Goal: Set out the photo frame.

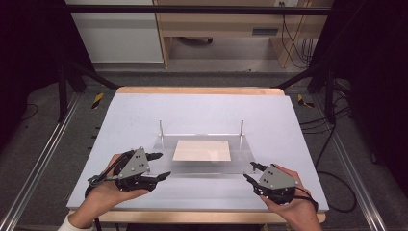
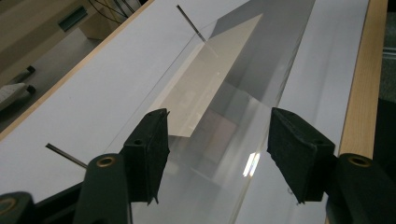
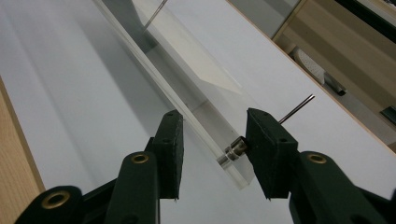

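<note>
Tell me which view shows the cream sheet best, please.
The high view: the whole cream sheet lies flat on the clear plate, all corners visible. The left gripper view shows it foreshortened; the right gripper view shows a narrow strip.

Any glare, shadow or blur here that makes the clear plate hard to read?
High view: sharp, evenly lit, the clear plate faint against the table. Left gripper view: a bright glint on the plate, which casts a grey shadow; near jaws soft. Right gripper view: plate edge crisp, background furniture blurred.
</note>
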Demonstrator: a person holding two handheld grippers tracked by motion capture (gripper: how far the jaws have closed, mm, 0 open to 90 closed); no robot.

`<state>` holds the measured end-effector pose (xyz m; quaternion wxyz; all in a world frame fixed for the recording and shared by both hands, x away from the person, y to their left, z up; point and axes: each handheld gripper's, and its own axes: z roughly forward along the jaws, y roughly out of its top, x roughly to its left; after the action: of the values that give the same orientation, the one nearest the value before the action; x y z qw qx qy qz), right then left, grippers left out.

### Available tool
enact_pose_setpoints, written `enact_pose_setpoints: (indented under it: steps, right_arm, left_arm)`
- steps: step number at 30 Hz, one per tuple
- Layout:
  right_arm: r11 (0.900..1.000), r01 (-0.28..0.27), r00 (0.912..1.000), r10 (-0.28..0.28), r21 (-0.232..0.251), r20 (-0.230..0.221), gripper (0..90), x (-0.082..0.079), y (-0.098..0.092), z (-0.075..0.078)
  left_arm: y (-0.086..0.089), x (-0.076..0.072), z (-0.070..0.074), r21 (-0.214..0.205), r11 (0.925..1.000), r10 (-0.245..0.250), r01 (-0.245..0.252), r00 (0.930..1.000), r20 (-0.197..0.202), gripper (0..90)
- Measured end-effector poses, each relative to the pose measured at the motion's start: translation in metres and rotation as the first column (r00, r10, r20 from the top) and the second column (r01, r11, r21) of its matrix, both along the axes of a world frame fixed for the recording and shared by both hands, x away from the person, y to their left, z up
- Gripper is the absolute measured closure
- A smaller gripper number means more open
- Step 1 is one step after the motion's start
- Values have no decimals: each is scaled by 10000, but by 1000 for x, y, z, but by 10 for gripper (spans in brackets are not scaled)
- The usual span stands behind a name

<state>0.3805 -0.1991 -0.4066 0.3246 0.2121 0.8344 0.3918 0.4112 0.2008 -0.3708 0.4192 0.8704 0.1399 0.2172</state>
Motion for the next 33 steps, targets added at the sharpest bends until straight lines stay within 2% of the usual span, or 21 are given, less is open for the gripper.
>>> enact_pose_setpoints:
  steps: [5, 7, 9, 11, 16, 22, 26, 28, 33]
  right_arm:
    - [10000, 19, 10000, -18, 38, -45, 580, 1, 0, 1]
    - [10000, 26, 10000, -25, 39, -69, 580, 1, 0, 2]
    - [10000, 59, 9999, -58, 66, -104, 580, 1, 0, 2]
    - [9999, 81, 9999, -80, 78, -138, 580, 2, 0, 3]
    - [9999, 109, 9997, -108, 86, -208, 579, 3, 0, 5]
    - [9998, 148, 9995, -145, 99, -292, 579, 4, 0, 7]
    - [9998, 153, 9993, -149, 113, -340, 578, 4, 0, 7]
    - [9998, 162, 9991, -156, 154, -395, 578, 5, 0, 8]
    - [9997, 175, 9987, -167, 159, -483, 578, 7, 0, 12]
  left_arm:
    - [-2, -2, -3, 540, 9983, -252, 233, 9990, 357, 404]
    - [-4, -3, -6, 906, 9955, -319, 284, 9988, 382, 422]
    - [-5, -4, -9, 1353, 9904, -359, 276, 9976, 588, 431]
    - [-6, -6, -10, 1573, 9872, -396, 278, 9966, 719, 431]
    - [-3, -9, -9, 1486, 9881, -536, 398, 9945, 899, 445]
    - [0, -11, -9, 1843, 9820, -675, 415, 9882, 1372, 509]
    - [1, -11, -9, 1896, 9804, -821, 542, 9864, 1426, 561]
    - [0, -13, -10, 2062, 9761, -990, 682, 9847, 1434, 605]
    - [-1, -11, -11, 2179, 9738, -994, 647, 9833, 1523, 617]
